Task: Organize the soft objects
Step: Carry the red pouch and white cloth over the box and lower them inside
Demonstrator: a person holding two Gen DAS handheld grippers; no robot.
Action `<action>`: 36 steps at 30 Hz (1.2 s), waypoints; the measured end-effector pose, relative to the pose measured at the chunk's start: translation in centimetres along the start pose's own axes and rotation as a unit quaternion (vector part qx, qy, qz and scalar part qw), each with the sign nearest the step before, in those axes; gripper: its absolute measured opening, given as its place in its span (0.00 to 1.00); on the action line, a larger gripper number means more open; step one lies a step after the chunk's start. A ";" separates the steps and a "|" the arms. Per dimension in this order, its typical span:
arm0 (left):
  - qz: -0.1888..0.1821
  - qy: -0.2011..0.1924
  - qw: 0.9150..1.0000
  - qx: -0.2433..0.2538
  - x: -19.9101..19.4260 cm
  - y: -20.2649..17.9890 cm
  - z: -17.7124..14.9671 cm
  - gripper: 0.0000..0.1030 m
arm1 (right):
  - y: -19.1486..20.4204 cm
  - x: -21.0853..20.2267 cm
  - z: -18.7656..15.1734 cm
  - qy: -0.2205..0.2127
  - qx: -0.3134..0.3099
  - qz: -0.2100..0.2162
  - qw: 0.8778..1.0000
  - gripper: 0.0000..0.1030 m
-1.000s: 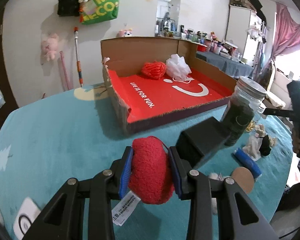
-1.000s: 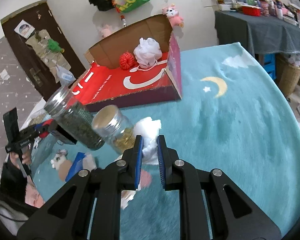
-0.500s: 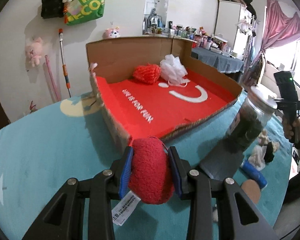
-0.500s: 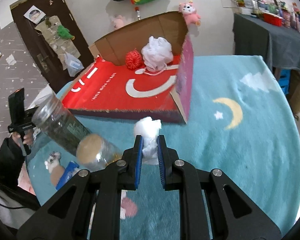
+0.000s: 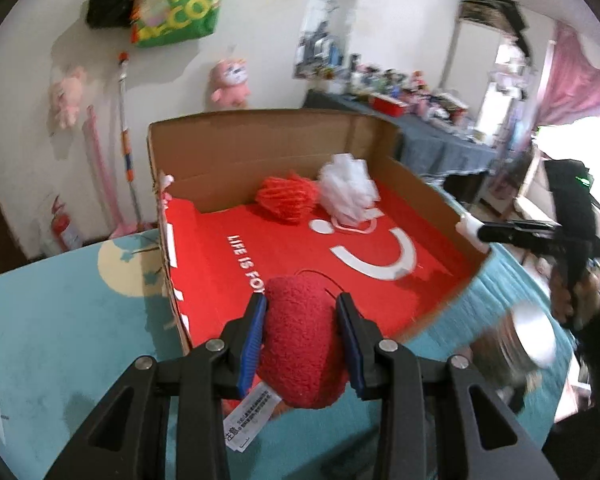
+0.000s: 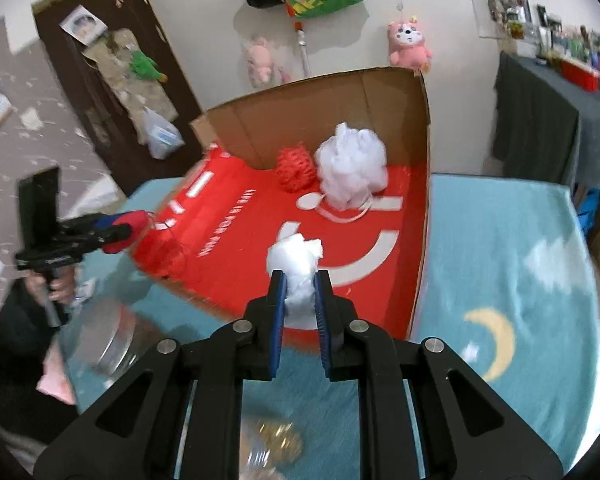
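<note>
My left gripper (image 5: pixel 302 340) is shut on a red plush toy (image 5: pixel 302 344) with a white label, held above the near edge of the open cardboard box (image 5: pixel 260 148) with a red floor. My right gripper (image 6: pixel 300 292) is shut on a white fluffy wad (image 6: pixel 296 264), held over the box's near edge (image 6: pixel 420 240). Inside the box, at the back, lie a red yarn ball (image 5: pixel 286 198) and a white mesh puff (image 5: pixel 348 190); both show in the right wrist view, ball (image 6: pixel 296 166) and puff (image 6: pixel 352 166). The other gripper shows in each view, the right one (image 5: pixel 472 232) and the left one (image 6: pixel 128 226).
The box stands on a teal cloth-covered table (image 5: pixel 72 320). A glass jar with a metal lid (image 5: pixel 534 340) stands to the right of the box, blurred; it also shows in the right wrist view (image 6: pixel 116 348). Another jar (image 6: pixel 276 444) is below my right gripper.
Both grippers have risen and moved forward to the box with their loads; the left now reaches over the box's front edge, the right over its side edge. The jars have dropped low in view.
</note>
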State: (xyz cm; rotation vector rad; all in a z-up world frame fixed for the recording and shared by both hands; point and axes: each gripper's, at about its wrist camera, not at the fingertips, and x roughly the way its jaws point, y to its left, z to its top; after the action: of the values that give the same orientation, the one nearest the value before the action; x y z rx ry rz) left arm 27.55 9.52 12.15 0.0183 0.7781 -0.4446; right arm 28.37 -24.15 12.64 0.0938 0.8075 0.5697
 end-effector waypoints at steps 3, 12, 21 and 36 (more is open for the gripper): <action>0.038 0.030 0.999 -0.020 2.0 -0.1 1.8 0.37 | 0.6 2.1 1.9 0.022 -0.012 -0.040 0.999 0.13; 0.095 0.090 0.991 -0.036 8.3 -0.1 4.9 0.37 | -0.2 9.9 6.2 0.115 -0.032 -0.156 0.981 0.13; 0.149 0.126 0.980 -0.036 13.5 1.5 6.5 0.37 | -1.4 14.8 7.6 0.166 -0.049 -0.210 0.962 0.13; 0.168 0.147 0.974 -0.033 15.4 2.7 5.6 0.41 | -2.0 16.8 7.0 0.190 -0.078 -0.237 0.950 0.14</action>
State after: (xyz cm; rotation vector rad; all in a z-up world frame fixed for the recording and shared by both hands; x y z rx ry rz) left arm 42.03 5.11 5.26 0.1538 1.0593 -0.0925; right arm 43.45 -16.19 5.88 -0.3595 1.1123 0.1909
